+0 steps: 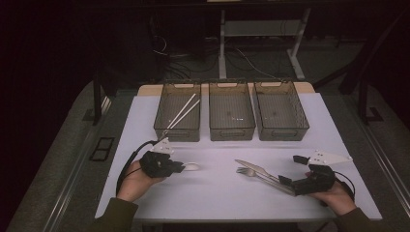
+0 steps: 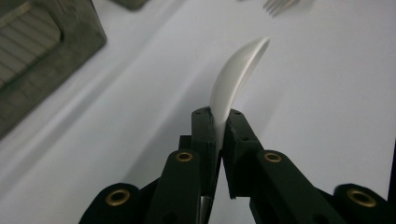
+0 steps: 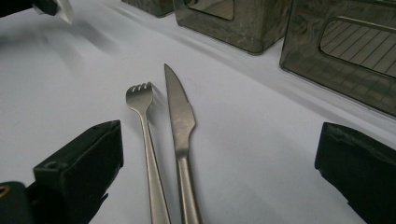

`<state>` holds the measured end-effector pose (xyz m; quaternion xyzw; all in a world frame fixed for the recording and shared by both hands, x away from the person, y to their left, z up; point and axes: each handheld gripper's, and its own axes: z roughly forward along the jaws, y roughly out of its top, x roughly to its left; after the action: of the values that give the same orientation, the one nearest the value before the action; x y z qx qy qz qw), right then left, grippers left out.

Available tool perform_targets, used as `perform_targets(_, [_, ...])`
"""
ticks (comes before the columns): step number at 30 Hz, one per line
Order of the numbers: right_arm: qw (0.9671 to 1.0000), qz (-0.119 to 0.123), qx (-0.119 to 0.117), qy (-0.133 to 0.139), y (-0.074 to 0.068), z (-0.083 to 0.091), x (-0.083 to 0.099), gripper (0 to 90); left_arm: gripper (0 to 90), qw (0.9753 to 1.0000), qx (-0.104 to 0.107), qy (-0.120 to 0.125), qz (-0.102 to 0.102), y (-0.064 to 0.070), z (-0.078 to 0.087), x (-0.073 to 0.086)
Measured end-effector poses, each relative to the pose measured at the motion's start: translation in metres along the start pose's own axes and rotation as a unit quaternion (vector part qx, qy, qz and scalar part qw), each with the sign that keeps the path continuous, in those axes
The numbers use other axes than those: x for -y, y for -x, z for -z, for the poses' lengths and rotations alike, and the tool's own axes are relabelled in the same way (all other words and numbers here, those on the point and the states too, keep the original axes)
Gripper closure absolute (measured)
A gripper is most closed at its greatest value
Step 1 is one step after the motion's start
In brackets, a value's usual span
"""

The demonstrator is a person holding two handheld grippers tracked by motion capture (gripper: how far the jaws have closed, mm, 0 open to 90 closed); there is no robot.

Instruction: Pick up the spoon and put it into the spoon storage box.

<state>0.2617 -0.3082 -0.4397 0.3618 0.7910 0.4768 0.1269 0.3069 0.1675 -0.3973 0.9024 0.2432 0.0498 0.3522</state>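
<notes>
Gripping a white spoon (image 2: 236,79) near the table's (image 1: 217,198) left front edge, the left gripper (image 1: 180,167) has its jaws clamped on the handle, with the bowl pointing right. Three bins (image 1: 231,131) line the far edge; the leftmost holds chopsticks (image 1: 183,111). Right of centre, a fork (image 3: 145,135) and knife (image 3: 180,126) lie side by side, handles running into the right gripper's (image 1: 291,170) wide-apart jaws, the nearer hand.

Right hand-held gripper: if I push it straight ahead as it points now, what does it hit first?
Probably the fork and knife, lying side by side between the open jaws of the right hand-held gripper. The bins lie farther on; depth is uncertain.
</notes>
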Motion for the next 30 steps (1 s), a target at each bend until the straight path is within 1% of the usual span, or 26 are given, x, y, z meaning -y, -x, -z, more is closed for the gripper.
perform_targets(1, [1.0000, 0.000, 0.000, 0.001, 0.000, 0.000, 0.000, 1.0, 82.6, 1.0000, -0.002, 0.004, 0.001, 0.000, 0.000, -0.003])
perform_targets(3, [1.0000, -0.001, 0.001, 0.002, 0.000, 0.000, 0.000, 0.9, 82.6, 0.9999, -0.002, 0.007, -0.008, 0.000, -0.001, -0.010])
perform_targets(5, [1.0000, -0.001, 0.002, 0.002, 0.000, 0.000, 0.000, 0.9, 82.6, 0.9999, -0.003, 0.012, -0.012, 0.001, -0.003, -0.016])
perform_targets(13, [1.0000, -0.002, 0.002, 0.001, 0.000, 0.001, 0.000, 0.9, 82.6, 0.9991, 0.003, 0.031, -0.028, -0.001, -0.009, -0.040])
perform_targets(19, [1.0000, -0.003, 0.002, 0.001, -0.001, 0.001, 0.000, 1.0, 82.6, 0.9985, 0.004, 0.047, -0.027, -0.008, -0.012, -0.058])
perform_targets(21, [1.0000, -0.002, 0.002, 0.001, -0.001, 0.001, 0.000, 1.0, 82.6, 0.9982, 0.006, 0.055, -0.023, -0.010, -0.014, -0.063])
perform_targets(25, [1.0000, -0.002, 0.002, 0.001, -0.001, 0.001, 0.000, 1.0, 82.6, 0.9977, 0.004, 0.062, -0.026, -0.016, -0.015, -0.073])
perform_targets(27, [1.0000, -0.002, 0.002, 0.001, -0.001, 0.001, 0.001, 0.9, 82.6, 0.9974, 0.005, 0.069, -0.022, -0.018, -0.015, -0.077])
perform_targets(30, [1.0000, -0.003, 0.002, 0.001, -0.001, 0.001, 0.000, 1.0, 82.6, 0.9972, 0.004, 0.071, -0.024, -0.022, -0.016, -0.084])
